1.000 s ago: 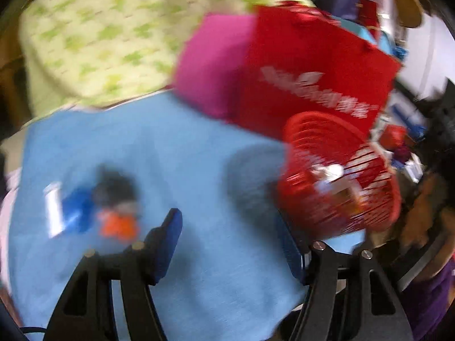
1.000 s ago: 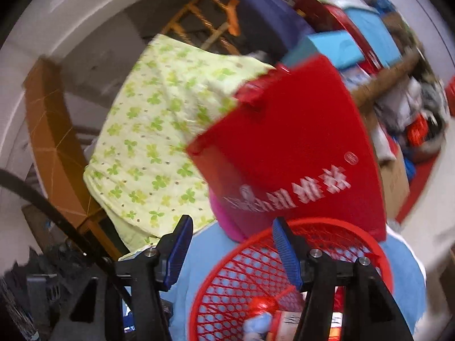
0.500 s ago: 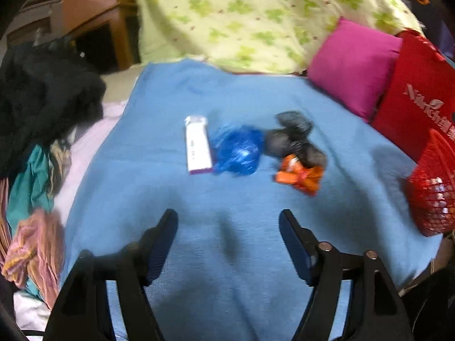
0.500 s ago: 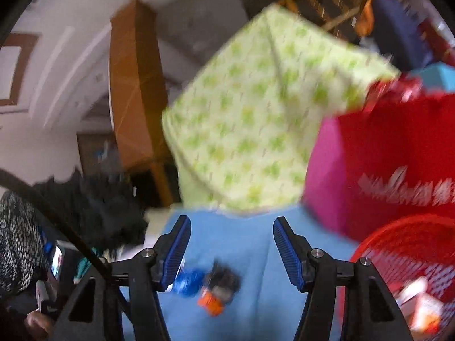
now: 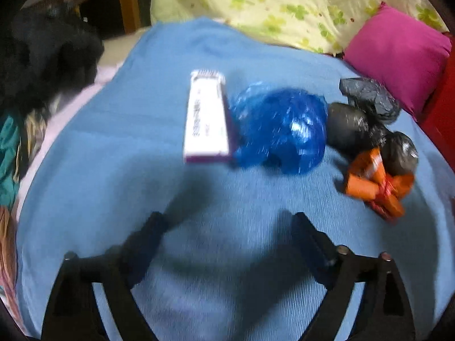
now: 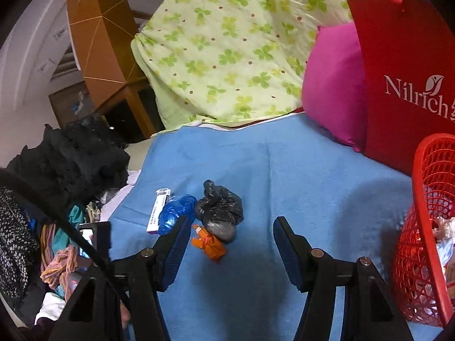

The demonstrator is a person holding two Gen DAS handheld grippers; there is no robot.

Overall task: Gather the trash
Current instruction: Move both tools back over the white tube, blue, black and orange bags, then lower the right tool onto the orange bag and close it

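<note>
Trash lies in a row on the blue blanket [image 5: 119, 130]: a white and purple box [image 5: 206, 116], a crumpled blue plastic bag [image 5: 280, 126], a black plastic bag [image 5: 366, 113] and an orange wrapper [image 5: 375, 187]. My left gripper [image 5: 227, 227] is open and empty, just short of the box and blue bag. In the right wrist view the same box [image 6: 158, 209], blue bag [image 6: 175, 209], black bag [image 6: 220, 209] and orange wrapper [image 6: 209, 241] show. My right gripper [image 6: 230, 230] is open and empty above the blanket. A red mesh basket [image 6: 423, 227] with trash inside stands at the right.
A pink pillow [image 6: 332, 91], a red paper bag [image 6: 406, 79] and a green-patterned quilt [image 6: 227, 45] lie at the back. Dark clothes [image 6: 71, 159] are piled to the left of the blanket, beside a wooden bed frame [image 6: 96, 28].
Both grippers swung left, away from the red basket, toward the trash row. The left gripper has come closer to the box and blue bag. Both stayed open.
</note>
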